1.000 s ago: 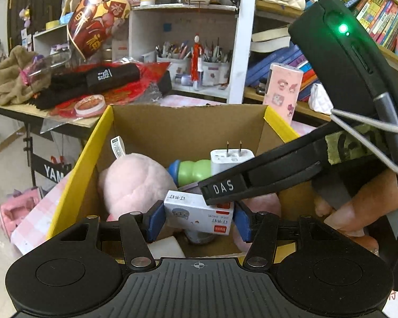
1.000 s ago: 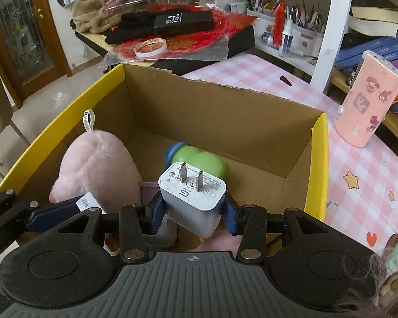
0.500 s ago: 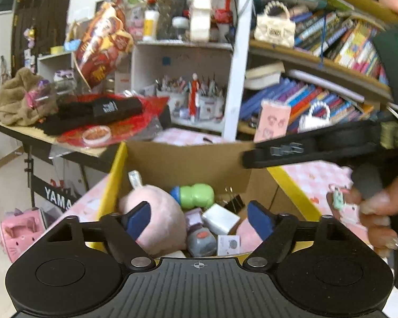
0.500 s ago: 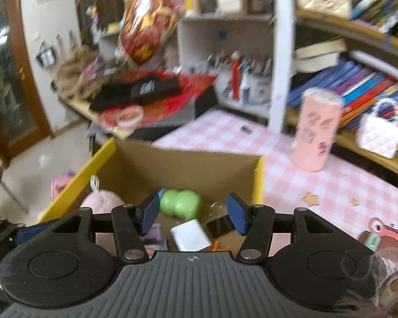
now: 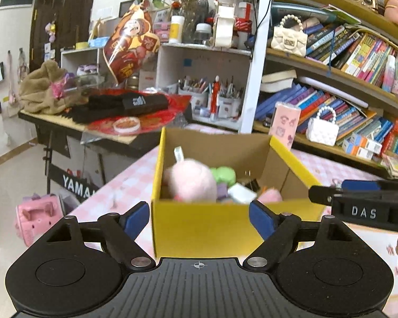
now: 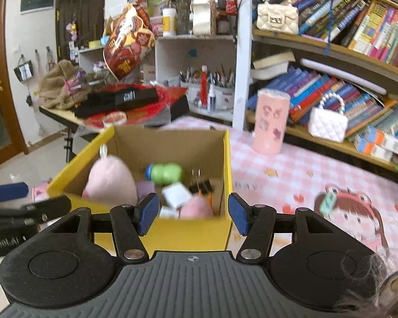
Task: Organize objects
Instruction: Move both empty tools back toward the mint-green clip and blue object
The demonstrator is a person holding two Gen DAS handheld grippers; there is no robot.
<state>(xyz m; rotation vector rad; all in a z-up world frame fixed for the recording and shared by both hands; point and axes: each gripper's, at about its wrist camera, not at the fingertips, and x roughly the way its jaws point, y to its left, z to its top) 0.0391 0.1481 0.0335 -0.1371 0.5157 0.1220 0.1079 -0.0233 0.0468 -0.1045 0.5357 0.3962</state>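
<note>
A yellow cardboard box [image 5: 225,228] [image 6: 188,235] stands on the pink checked tablecloth. Inside lie a pink plush [image 5: 192,181] [image 6: 110,182], a green toy [image 5: 223,175] [image 6: 165,172], a white charger [image 5: 241,193] [image 6: 176,193] and a black binder clip [image 6: 200,184]. My left gripper [image 5: 199,218] hangs open in front of the box's near wall, with nothing between its fingers. My right gripper [image 6: 193,215] is also open and empty, just short of the box's near right corner. Each gripper shows at the edge of the other's view.
A pink tumbler [image 6: 269,122] stands on the tablecloth [image 6: 291,169] right of the box. Bookshelves and a white post [image 6: 240,53] rise behind. A cluttered black-legged table [image 5: 74,129] stands at the back left. A small teal charm [image 6: 327,202] lies on the cloth.
The left gripper let go of a small white carton and the right let go of the white charger inside the box. Both opened and drew back and up, out of the box.
</note>
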